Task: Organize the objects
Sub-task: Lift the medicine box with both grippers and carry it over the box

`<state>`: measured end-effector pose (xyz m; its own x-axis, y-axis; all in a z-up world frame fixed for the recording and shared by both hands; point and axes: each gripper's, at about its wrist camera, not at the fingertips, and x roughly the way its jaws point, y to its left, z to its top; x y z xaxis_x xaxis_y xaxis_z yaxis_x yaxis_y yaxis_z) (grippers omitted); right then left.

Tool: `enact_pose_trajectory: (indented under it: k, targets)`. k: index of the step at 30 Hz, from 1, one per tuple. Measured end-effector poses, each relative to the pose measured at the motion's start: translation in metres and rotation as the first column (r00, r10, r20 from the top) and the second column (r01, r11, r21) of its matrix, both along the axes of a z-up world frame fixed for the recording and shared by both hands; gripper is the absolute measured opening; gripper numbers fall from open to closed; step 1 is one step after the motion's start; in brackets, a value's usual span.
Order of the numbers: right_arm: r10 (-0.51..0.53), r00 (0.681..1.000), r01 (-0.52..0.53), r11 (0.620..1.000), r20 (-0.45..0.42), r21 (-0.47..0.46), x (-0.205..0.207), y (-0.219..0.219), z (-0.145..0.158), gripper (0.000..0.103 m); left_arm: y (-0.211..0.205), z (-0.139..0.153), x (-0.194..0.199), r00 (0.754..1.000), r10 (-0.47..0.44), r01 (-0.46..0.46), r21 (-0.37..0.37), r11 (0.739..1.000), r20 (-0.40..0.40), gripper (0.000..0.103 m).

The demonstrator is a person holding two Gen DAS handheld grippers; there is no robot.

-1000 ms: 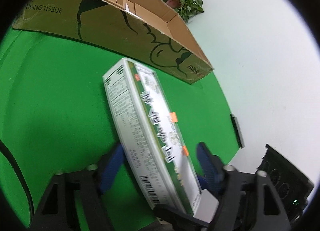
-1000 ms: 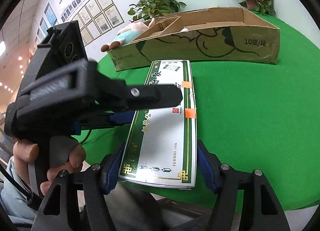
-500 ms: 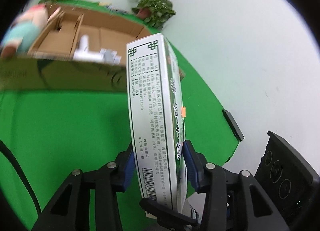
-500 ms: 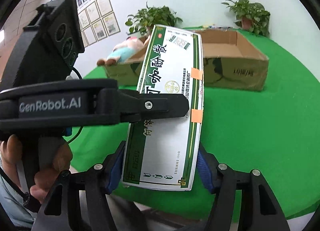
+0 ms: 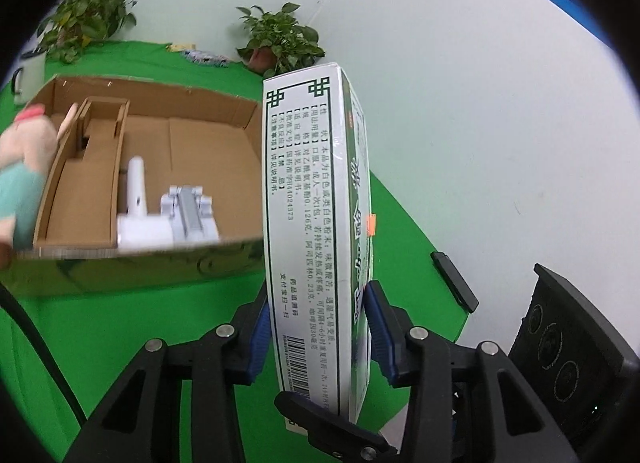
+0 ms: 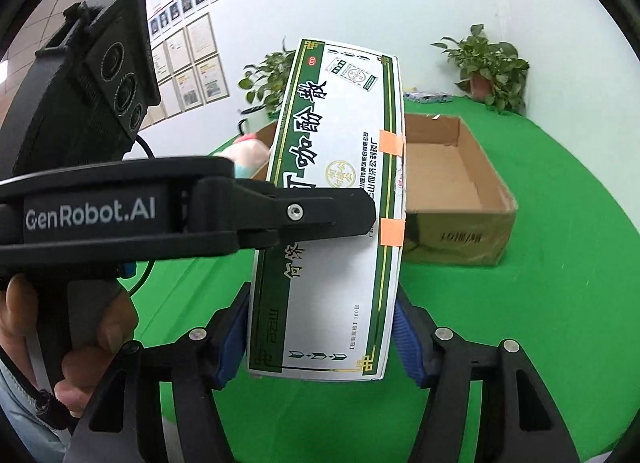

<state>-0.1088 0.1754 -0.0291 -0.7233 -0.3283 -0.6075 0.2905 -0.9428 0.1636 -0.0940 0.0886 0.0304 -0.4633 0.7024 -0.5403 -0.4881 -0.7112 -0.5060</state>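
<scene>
I hold the long flat green-and-white medicine carton (image 5: 316,223) off the green desk (image 5: 100,323), long axis pointing away toward the open brown cardboard box (image 5: 152,263). My left gripper (image 5: 316,329) and right gripper (image 6: 320,337) both clamp it. A second ago it lay flat. Its near end is cut off.
</scene>
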Motion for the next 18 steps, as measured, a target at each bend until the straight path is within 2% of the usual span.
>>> enact_pose_trajectory:
  k: [7,11,14,18]
  targets:
    - [-0.003,1.0,0.004,1.0,-0.031,0.024,-0.061,0.015,0.063,0.06,0.014,0.06,-0.049,0.996,0.006,-0.006,0.004,1.0,-0.087,0.042]
    - [0.01,1.0,-0.009,0.999,-0.021,0.036,-0.113,0.019,0.1,0.06,0.019,0.091,-0.099,0.998,0.021,-0.021,0.001,1.0,-0.06,0.042]
    - [0.025,0.999,-0.025,0.999,0.031,0.022,-0.154,0.022,0.123,0.06,0.02,0.104,-0.129,0.998,0.035,-0.035,0.0,0.999,-0.045,0.042]
    - [0.04,0.995,-0.042,0.999,0.09,0.019,-0.192,0.024,0.129,0.06,0.022,0.094,-0.159,0.999,0.038,-0.038,0.003,0.999,0.021,0.042]
